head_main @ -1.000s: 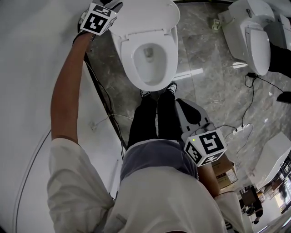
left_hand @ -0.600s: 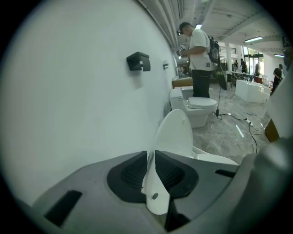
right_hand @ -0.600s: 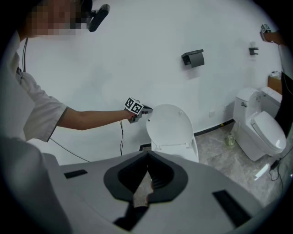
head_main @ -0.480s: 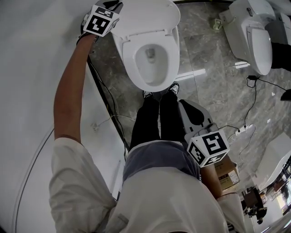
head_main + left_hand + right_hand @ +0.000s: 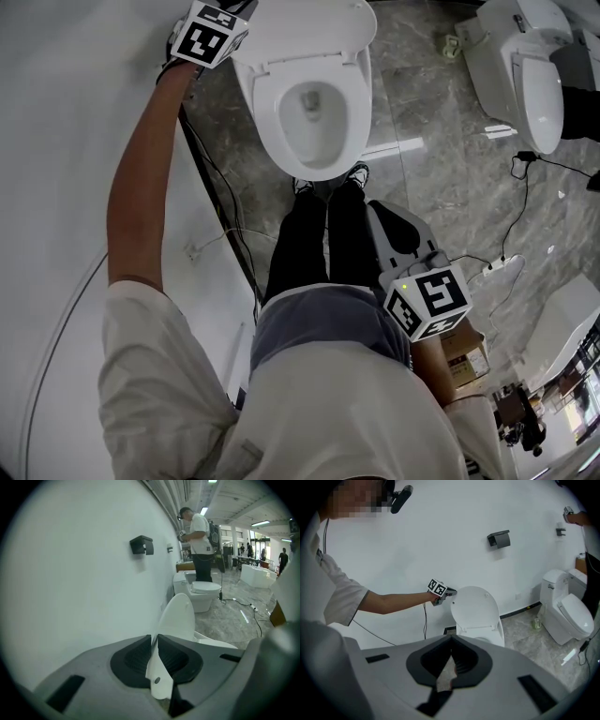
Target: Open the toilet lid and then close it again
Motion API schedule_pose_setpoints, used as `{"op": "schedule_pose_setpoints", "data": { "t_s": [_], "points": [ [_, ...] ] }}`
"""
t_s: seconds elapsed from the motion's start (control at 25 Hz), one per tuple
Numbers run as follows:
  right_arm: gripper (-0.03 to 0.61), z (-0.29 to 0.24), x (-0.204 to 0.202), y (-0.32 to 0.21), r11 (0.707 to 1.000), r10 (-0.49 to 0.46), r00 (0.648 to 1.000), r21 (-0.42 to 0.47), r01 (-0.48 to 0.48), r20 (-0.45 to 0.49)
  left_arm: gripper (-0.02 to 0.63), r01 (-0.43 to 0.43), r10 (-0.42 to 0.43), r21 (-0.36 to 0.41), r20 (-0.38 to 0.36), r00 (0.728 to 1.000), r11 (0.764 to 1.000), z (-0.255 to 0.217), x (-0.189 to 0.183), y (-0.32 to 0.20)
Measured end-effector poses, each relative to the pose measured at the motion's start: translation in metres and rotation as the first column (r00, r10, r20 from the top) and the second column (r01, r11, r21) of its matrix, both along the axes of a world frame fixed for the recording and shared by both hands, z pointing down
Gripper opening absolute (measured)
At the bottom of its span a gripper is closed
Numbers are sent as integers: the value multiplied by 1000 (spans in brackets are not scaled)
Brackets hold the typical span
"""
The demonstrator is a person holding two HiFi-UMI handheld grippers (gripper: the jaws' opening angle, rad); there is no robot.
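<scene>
Between the jaws of the left tongs [image 5: 154,644], now closing on its near edge, the upright toilet lid [image 5: 180,618] extends straight ahead, well apart from the right tongs [image 5: 451,644], pressed together and empty.

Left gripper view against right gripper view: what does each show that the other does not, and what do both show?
Only the left gripper view: its jaws closing on the lid's edge; ceiling lights. Only the right gripper view: the left gripper from outside, its arm, the shut, empty right gripper. Both: the raised lid, the black wall holder, a second toilet.
</scene>
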State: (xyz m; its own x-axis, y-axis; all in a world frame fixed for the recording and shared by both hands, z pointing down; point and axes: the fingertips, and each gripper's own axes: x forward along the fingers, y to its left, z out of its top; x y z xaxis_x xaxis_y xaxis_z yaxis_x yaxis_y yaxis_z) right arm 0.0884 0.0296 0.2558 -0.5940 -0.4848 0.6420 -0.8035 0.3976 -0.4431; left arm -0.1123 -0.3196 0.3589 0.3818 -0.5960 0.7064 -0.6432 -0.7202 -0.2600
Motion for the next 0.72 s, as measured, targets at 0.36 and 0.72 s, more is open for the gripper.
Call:
{"op": "schedule_pose_setpoints", "data": {
  "t_s": [0.36, 0.72],
  "points": [
    [11, 1, 0, 7, 1000, -6, 1000, 1, 6, 5, 41, -32, 32, 3, 11, 999, 999, -3, 4, 16],
    [11, 1, -2, 16, 1000, -12, 1000, 2, 12, 11, 35, -89, 82, 61, 111, 990, 994, -6, 8, 35]
  ]
}}
